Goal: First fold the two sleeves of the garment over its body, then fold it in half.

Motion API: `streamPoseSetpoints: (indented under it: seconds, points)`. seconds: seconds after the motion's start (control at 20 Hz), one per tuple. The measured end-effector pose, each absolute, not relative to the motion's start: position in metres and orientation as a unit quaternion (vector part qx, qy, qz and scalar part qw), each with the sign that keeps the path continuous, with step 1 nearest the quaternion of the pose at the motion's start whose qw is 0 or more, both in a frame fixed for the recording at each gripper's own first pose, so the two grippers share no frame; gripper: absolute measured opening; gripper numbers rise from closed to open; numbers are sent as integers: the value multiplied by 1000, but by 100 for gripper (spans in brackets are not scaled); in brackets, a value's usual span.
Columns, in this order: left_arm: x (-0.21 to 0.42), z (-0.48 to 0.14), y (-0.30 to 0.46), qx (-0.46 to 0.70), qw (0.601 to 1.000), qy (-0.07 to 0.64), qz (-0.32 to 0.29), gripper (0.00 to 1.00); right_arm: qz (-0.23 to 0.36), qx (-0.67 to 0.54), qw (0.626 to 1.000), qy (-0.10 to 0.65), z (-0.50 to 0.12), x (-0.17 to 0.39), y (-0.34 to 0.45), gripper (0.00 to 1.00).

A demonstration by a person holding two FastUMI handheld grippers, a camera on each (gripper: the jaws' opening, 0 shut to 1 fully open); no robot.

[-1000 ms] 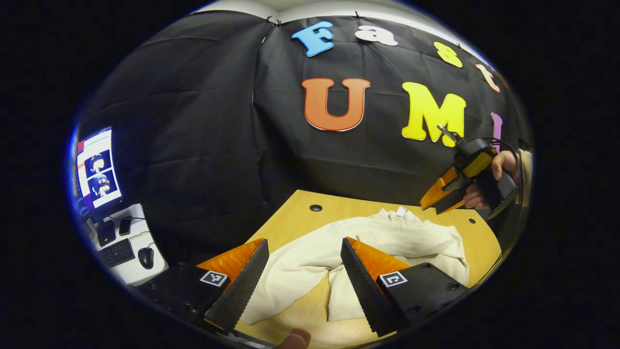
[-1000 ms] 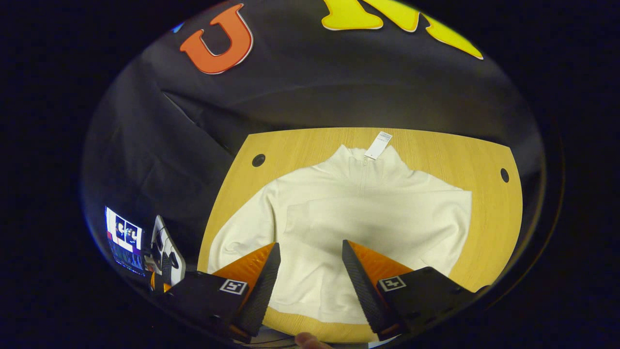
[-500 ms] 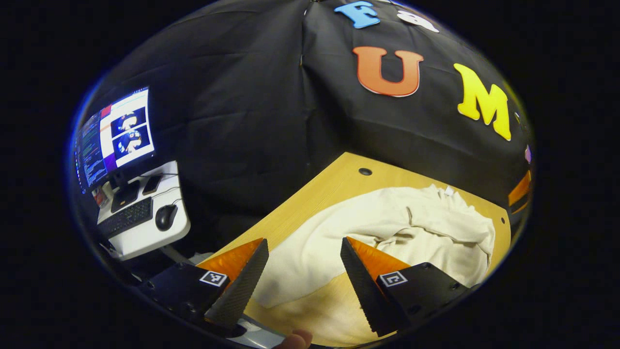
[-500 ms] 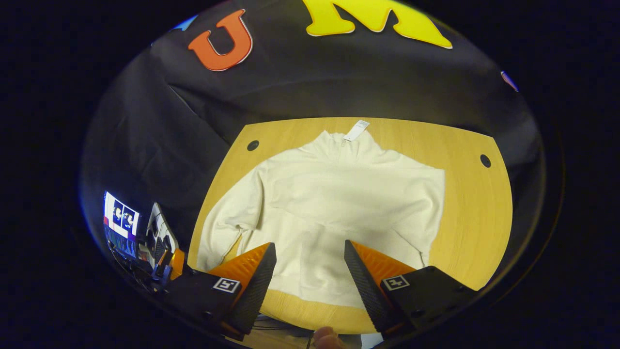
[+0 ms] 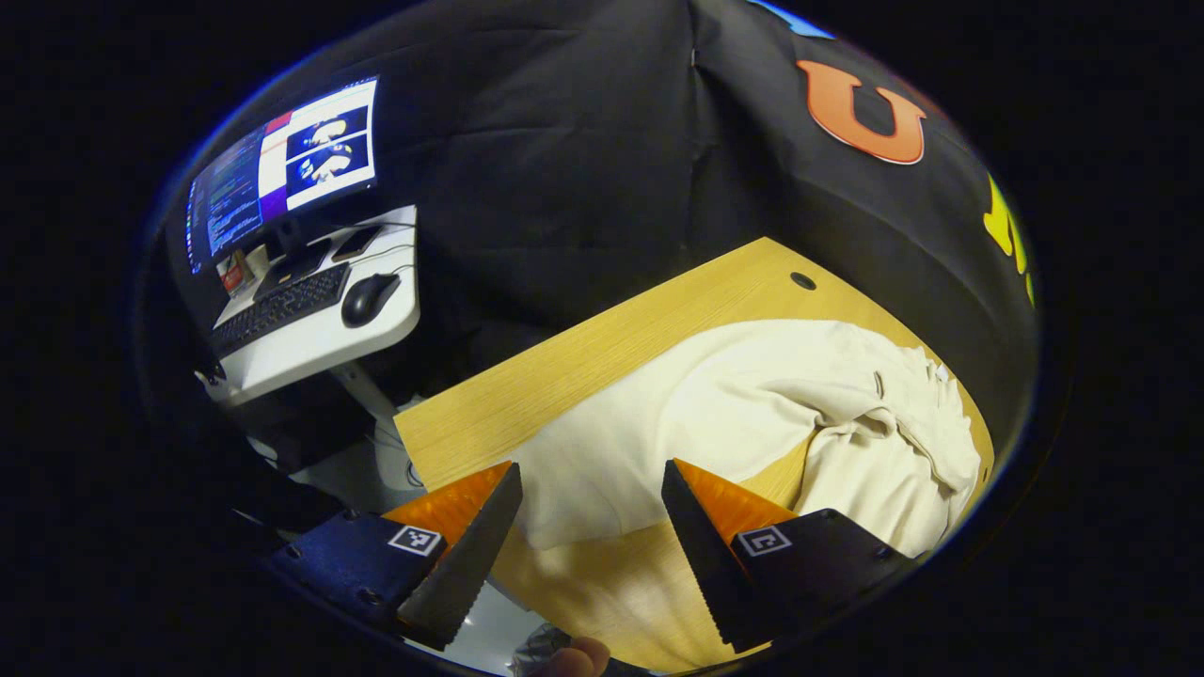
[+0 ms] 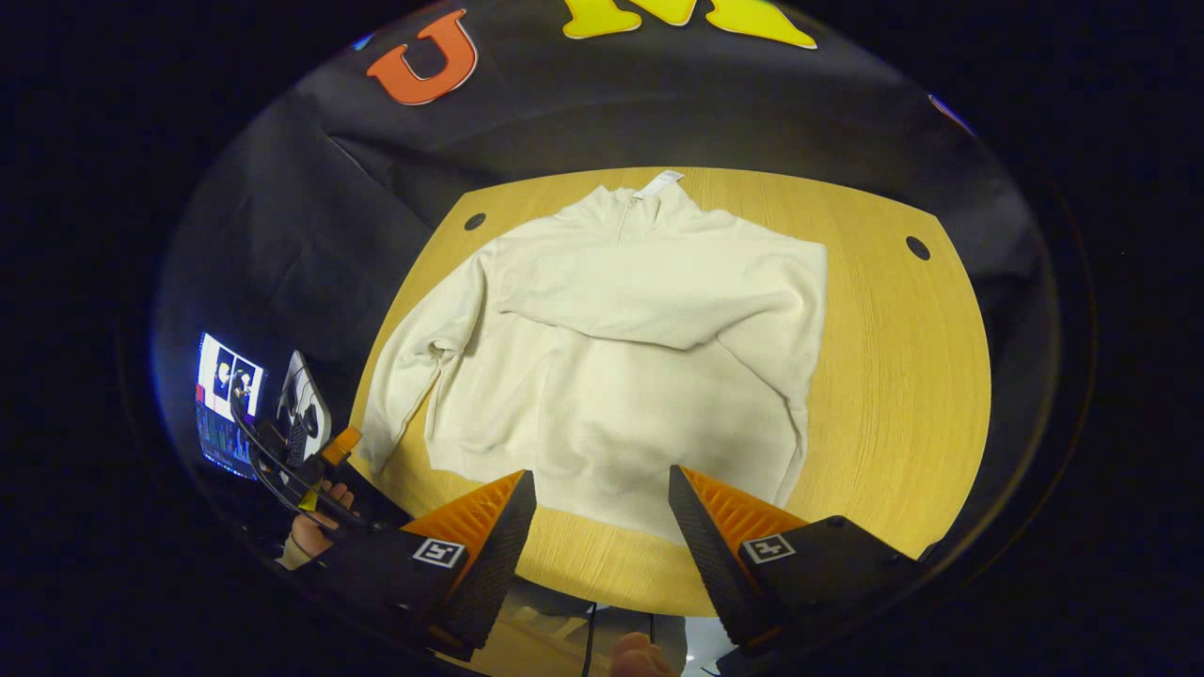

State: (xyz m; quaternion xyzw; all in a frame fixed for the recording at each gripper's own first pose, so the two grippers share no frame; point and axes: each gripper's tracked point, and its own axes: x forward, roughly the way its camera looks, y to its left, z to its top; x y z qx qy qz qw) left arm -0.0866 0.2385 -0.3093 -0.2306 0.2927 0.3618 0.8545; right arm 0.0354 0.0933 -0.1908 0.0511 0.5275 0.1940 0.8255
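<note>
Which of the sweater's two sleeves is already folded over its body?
The sleeve on the right gripper view's right side, lying across the chest; the other sleeve still hangs beside the body.

No legible text noted. The white tag (image 6: 657, 183) at the garment (image 6: 621, 348) collar is too small to read (square markers on gripper fingers carry patterns, no characters).

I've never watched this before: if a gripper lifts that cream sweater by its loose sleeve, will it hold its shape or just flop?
Probably flop: the sweater lies in soft wrinkles, and its folded sleeve drapes limply over the body. The loose sleeve would likely dangle from the left gripper. It looks thick, so perhaps slightly heavy, and it may drag on the table rather than slide freely.
</note>
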Motion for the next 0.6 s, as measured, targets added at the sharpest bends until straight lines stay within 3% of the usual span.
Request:
streamPoseSetpoints:
  seconds: [0.6]
  points:
    - [-97, -352, 255, -357, 752, 365, 416, 98, 190, 61, 803, 561, -221, 5, 90, 91]
